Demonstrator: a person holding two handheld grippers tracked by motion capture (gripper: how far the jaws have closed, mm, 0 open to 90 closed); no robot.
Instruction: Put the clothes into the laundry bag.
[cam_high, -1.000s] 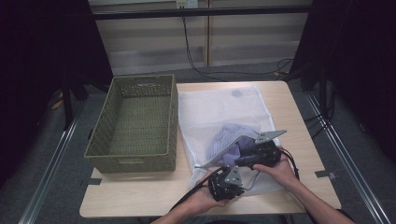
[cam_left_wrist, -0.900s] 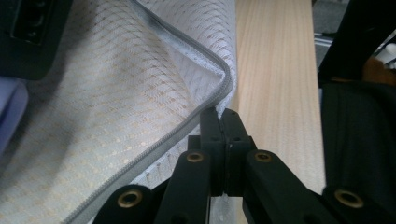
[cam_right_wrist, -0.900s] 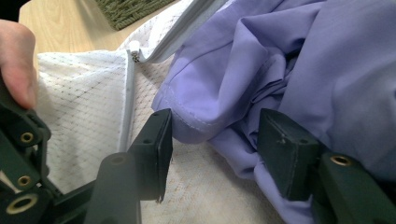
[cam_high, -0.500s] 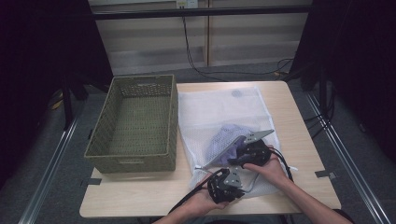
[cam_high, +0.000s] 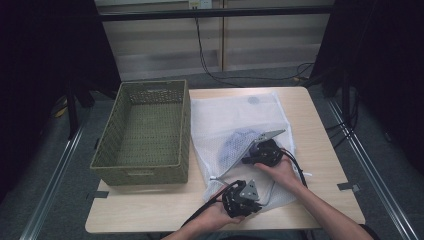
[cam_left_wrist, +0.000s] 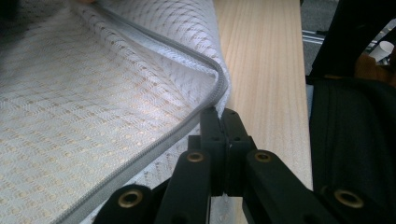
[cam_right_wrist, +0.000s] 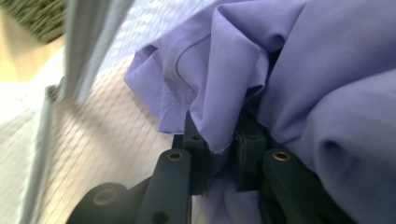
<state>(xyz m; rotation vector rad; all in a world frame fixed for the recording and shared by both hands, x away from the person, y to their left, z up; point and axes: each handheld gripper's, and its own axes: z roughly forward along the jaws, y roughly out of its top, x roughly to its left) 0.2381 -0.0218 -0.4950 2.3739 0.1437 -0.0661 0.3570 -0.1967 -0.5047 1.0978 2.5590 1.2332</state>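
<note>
High view: one mesh bag (cam_high: 235, 125), one basket (cam_high: 142, 135); left claw (cam_left_wrist: 219, 122) clamps the bag's zipper edge; right claw (cam_right_wrist: 224, 140) clamps one purple garment (cam_right_wrist: 299, 70).

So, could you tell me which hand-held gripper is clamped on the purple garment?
The right hand-held gripper: it pinches the purple garment; the left hand-held gripper grips the mesh laundry bag.

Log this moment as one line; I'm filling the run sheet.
left gripper: shut on mesh bag zipper edge | right gripper: shut on purple garment inside bag
</note>
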